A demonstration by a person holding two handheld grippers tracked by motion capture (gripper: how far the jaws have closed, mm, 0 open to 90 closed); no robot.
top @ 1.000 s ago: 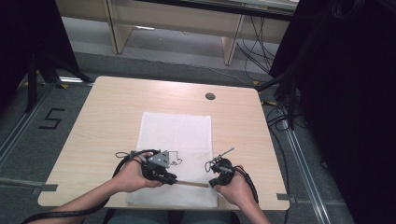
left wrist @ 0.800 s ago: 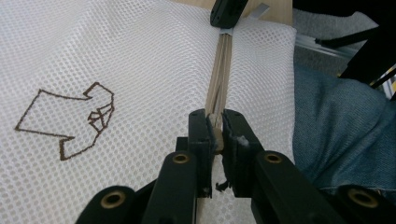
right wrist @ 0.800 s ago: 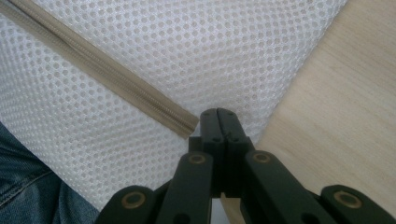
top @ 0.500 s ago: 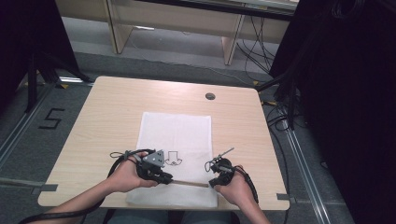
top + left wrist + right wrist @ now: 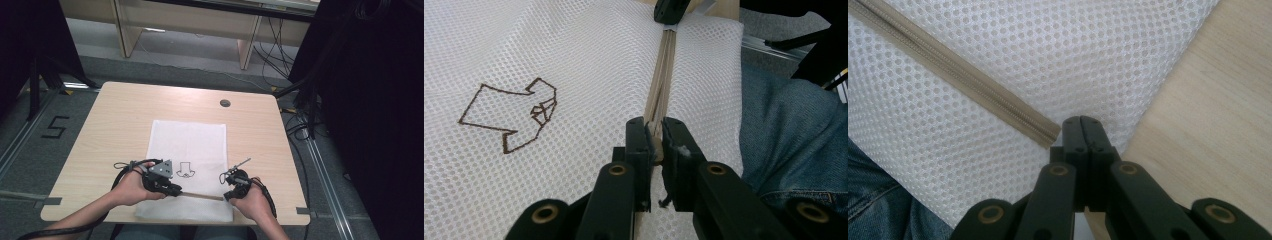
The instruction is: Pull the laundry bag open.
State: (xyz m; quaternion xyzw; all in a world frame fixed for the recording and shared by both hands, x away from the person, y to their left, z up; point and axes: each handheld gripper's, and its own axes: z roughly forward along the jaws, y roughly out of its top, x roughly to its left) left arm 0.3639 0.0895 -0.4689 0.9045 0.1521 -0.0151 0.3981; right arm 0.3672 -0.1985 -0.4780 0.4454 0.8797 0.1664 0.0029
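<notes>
One white mesh bag [image 5: 187, 165] flat on table [image 5: 115, 115], near edge, w/ one tan zipper [image 5: 663, 75] along near side and one printed shirt outline [image 5: 511, 117]. Two grippers. Left gripper [image 5: 655, 137] nearly closed, pinching zipper's pull end betw. pads; pull itself mostly hidden by jaws. Right gripper [image 5: 1082, 122] fully closed at zipper's far end on mesh edge; can't make out if fabric actually caught. One hole in tabletop [image 5: 225, 103]. Denim knee [image 5: 794, 135] cut off at frame edge.
</notes>
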